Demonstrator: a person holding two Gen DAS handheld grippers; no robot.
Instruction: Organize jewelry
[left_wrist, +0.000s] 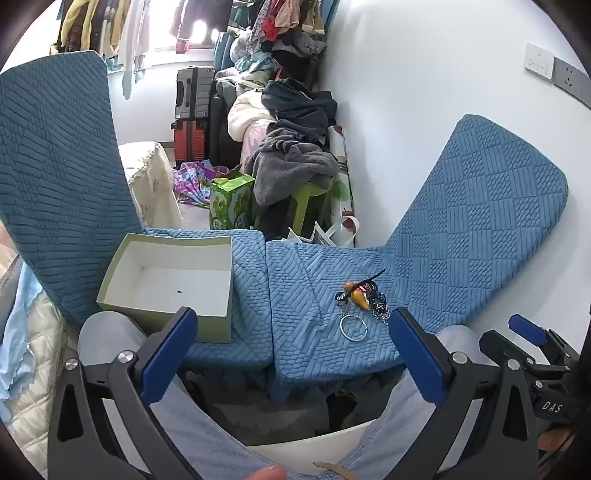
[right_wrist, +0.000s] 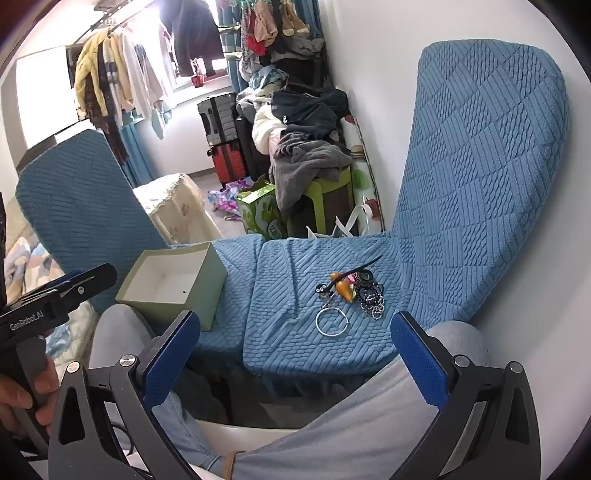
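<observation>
A small heap of jewelry (left_wrist: 364, 299) lies on the right blue chair seat (left_wrist: 317, 266): an orange charm, dark bead strands, a chain, and a silver bangle (left_wrist: 353, 326) nearest me. The same heap (right_wrist: 354, 290) and bangle (right_wrist: 331, 322) show in the right wrist view. A pale green box (left_wrist: 170, 284) with a white inside stands open on the left seat, also seen as the box (right_wrist: 173, 286). My left gripper (left_wrist: 291, 350) is open, held short of the seats above the person's knees. My right gripper (right_wrist: 295, 350) is open too, with nothing between its fingers.
Two blue-covered chairs stand side by side with backrests (left_wrist: 59, 166) (right_wrist: 480, 166) at either flank. Behind them are a green stool (left_wrist: 310, 203) under grey clothes, a green carton (left_wrist: 231, 201), suitcases and hanging clothes. A white wall runs along the right.
</observation>
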